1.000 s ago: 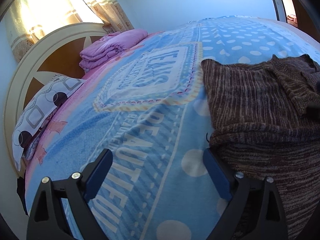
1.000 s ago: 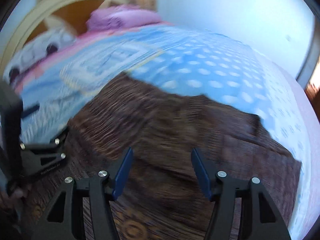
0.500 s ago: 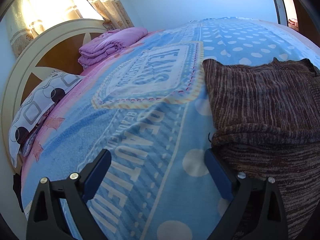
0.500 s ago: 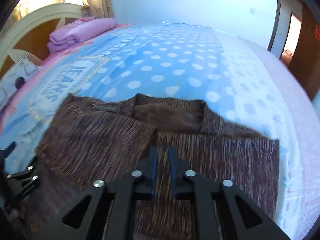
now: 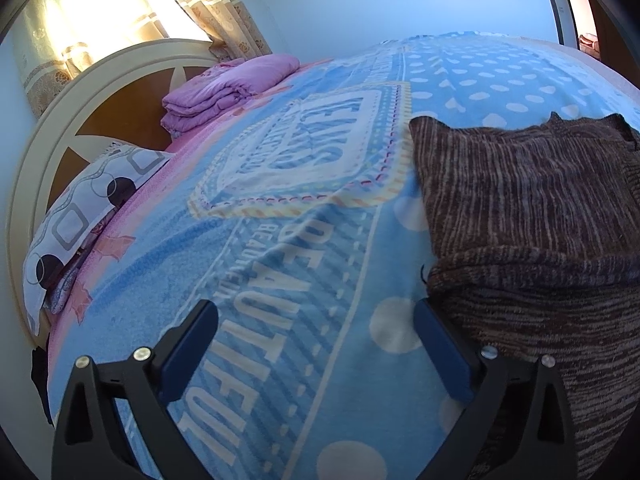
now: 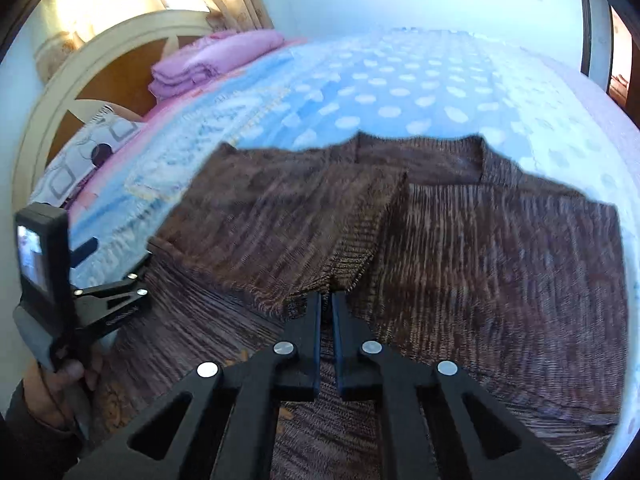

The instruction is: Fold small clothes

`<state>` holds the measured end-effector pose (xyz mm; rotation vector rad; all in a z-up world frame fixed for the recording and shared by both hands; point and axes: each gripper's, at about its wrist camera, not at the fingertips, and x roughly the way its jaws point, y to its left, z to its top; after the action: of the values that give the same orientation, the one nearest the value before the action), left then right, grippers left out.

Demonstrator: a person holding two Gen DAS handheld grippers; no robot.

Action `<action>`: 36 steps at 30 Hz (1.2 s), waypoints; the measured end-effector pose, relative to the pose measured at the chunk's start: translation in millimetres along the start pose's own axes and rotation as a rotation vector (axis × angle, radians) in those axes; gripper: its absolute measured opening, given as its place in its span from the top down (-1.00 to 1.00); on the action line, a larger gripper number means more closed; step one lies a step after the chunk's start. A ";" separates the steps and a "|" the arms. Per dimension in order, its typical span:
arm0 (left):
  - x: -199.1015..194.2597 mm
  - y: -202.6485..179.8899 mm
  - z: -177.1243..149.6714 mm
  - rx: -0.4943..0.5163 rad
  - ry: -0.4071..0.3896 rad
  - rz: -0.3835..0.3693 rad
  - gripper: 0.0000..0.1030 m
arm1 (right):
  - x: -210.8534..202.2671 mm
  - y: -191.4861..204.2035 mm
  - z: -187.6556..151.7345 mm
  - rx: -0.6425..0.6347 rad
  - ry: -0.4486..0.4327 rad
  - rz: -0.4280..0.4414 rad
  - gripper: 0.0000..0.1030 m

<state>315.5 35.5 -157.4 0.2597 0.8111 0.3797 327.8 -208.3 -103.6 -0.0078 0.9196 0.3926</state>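
Now the right gripper is sitting nearly closed w/ its 2 tips at the brown sweater sleeve cuff; grip unclear. The left gripper is hovering wide open, holding nothing, over the blue blanket.

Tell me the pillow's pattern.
White pillow with grey squares and dark circles, clearest in the left wrist view.

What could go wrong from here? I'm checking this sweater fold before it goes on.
1. The right gripper has its jaws nearly shut at the folded sleeve's cuff; it may pinch the sweater layer beneath too and drag it.
2. The left gripper is open over the blue blanket, holding nothing, so the sweater's left edge is unpinned and could shift.
3. The right view is blurred, so grip is uncertain.
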 end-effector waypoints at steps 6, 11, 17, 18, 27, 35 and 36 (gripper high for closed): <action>1.1 3.3 -0.1 -0.011 0.004 -0.009 -0.99 | -13.3 -12.2 -8.0 0.006 -0.002 -0.041 0.92; 0.9 7.2 -0.5 -0.032 0.007 -0.029 -1.00 | 0.1 -22.5 -16.1 0.028 0.028 -0.044 0.87; -28.3 37.1 1.6 -0.124 -0.088 -0.096 -1.00 | -24.5 -17.3 -3.1 -0.007 -0.045 -0.118 0.44; -33.3 38.4 6.5 -0.127 -0.116 -0.078 -1.00 | -24.7 -15.2 1.4 -0.020 -0.053 -0.117 0.44; 4.9 -15.7 32.2 0.054 -0.027 -0.040 -1.00 | 30.8 2.5 17.3 -0.067 0.034 -0.079 0.44; 4.2 -6.3 16.3 0.036 -0.009 -0.058 -1.00 | 14.5 8.4 8.9 -0.136 0.029 -0.081 0.44; 5.0 -5.6 16.3 0.031 -0.006 -0.054 -1.00 | 13.3 7.9 16.3 -0.131 -0.002 -0.084 0.44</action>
<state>332.0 31.3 -151.9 0.2674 0.8165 0.3157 344.9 -193.8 -102.7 -0.1653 0.8873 0.3745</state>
